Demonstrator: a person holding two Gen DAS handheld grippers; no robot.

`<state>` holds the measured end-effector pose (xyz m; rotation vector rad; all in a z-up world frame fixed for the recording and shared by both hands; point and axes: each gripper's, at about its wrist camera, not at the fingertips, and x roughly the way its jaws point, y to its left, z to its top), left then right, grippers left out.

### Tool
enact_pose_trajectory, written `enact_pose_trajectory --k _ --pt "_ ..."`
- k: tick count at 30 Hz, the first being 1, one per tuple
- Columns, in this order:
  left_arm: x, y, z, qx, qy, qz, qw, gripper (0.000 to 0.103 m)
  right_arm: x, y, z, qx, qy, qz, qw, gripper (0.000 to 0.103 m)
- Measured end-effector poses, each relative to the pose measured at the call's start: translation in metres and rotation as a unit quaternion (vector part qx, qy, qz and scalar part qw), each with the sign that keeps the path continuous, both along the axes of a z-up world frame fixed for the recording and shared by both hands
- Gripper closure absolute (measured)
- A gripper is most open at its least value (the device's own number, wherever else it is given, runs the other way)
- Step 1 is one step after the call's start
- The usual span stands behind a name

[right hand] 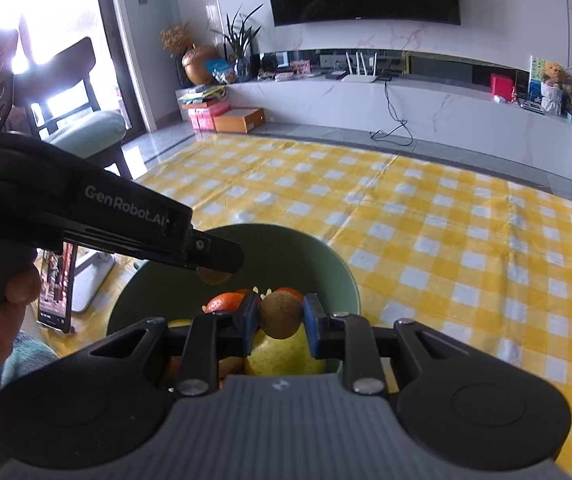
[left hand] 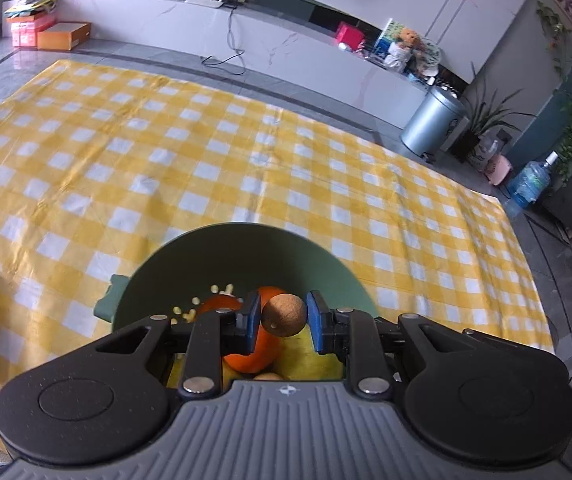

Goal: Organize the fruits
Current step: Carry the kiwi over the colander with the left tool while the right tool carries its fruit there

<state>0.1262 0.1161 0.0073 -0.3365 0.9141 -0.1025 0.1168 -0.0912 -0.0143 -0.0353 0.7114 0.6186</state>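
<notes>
A green bowl [left hand: 246, 248] sits on the yellow checked cloth and holds oranges [left hand: 254, 348], a yellow fruit and small pale pieces. My left gripper [left hand: 284, 320] is shut on a small round brown fruit [left hand: 286, 315] just above the bowl. In the right wrist view the same bowl [right hand: 325, 264] shows oranges [right hand: 226, 302] and a yellow fruit [right hand: 286, 354]. My right gripper [right hand: 280, 322] is shut on another brown round fruit [right hand: 281, 316] over the bowl. The left gripper's body [right hand: 106, 216] reaches in from the left above the bowl, its brown fruit [right hand: 214, 276] showing beneath it.
The yellow checked cloth [left hand: 206, 152] covers the floor ahead. A phone on a white stand [right hand: 58, 288] stands left of the bowl. A metal bin [left hand: 431, 120], plants and a low white TV bench [right hand: 405, 108] lie beyond the cloth. A chair [right hand: 82, 120] is at far left.
</notes>
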Motion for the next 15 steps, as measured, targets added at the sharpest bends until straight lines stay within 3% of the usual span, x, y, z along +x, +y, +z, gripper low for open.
enact_pose_trajectory --k 5,15 --pt "0.007 0.012 -0.018 0.024 0.023 0.030 0.9990 0.076 0.014 0.017 -0.011 -0.025 -0.001 0.008 1.000 0.082" --pt "0.015 0.020 -0.041 0.048 0.061 0.045 0.9960 0.076 0.039 0.034 -0.030 -0.044 0.015 0.007 0.999 0.082"
